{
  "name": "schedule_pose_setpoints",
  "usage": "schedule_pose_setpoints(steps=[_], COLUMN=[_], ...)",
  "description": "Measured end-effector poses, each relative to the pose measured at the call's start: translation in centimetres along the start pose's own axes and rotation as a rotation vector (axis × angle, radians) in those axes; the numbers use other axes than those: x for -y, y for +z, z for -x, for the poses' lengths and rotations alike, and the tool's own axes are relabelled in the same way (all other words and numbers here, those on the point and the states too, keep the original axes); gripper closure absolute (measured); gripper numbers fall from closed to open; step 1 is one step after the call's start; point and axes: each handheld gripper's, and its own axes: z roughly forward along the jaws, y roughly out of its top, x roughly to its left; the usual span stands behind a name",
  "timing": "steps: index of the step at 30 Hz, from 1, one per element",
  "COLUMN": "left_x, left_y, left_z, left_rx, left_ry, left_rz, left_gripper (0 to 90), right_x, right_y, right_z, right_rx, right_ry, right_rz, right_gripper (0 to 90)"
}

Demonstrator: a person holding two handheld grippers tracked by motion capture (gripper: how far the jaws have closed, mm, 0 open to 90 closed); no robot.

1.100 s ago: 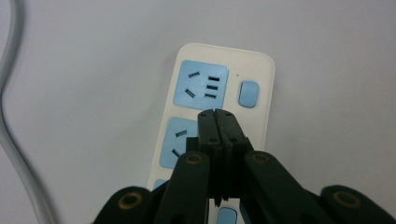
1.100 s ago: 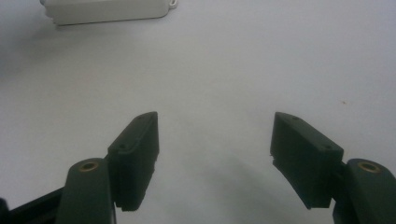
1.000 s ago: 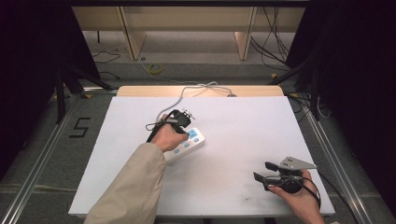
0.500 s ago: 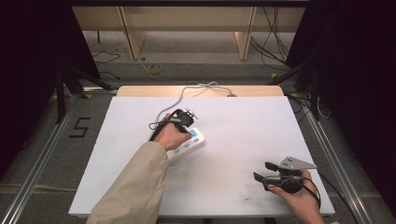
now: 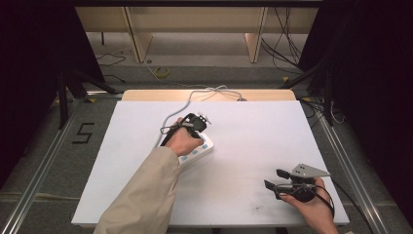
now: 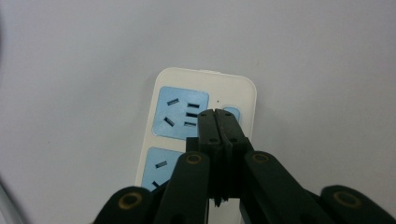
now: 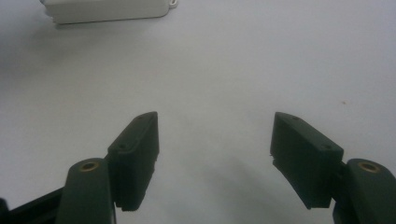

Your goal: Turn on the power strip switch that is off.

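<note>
We read just one sign here: a black figure "5" (image 5: 84,133), marked on the grey floor (image 5: 46,161) to the left of the white table (image 5: 253,146) in the high view. It sits tilted, near the metal rail (image 5: 36,178) that runs along the table's left side. On the power strip (image 6: 205,88) in the left gripper view we see blue socket faces and a small blue button, but we make out no lettering, brand or number on it.

Left gripper (image 6: 218,122) closed, right gripper (image 7: 215,158) agape.
</note>
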Motion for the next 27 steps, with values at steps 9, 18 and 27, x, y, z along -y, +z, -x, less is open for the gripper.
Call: schedule_pose_setpoints(steps=[9, 18, 27], left_x=[-0.4, -1.0, -1.4], left_y=[-0.1, -0.1, 0.3], left_z=[0.0, 0.4, 0.7], left_rx=[-0.002, -0.001, 0.006], left_ry=[0.011, 0.022, 0.023], left_rz=[-0.004, -0.005, -0.009], left_gripper=[89.8, 89.8, 89.7], right_x=[0.0, 0.0, 0.0], right_y=[0.0, 0.0, 0.0], right_z=[0.0, 0.0, 0.0], right_rx=[0.001, 0.001, 0.001], right_ry=[0.001, -0.001, -0.003], right_rz=[0.0, -0.001, -0.003], right_gripper=[33.5, 33.5, 33.5])
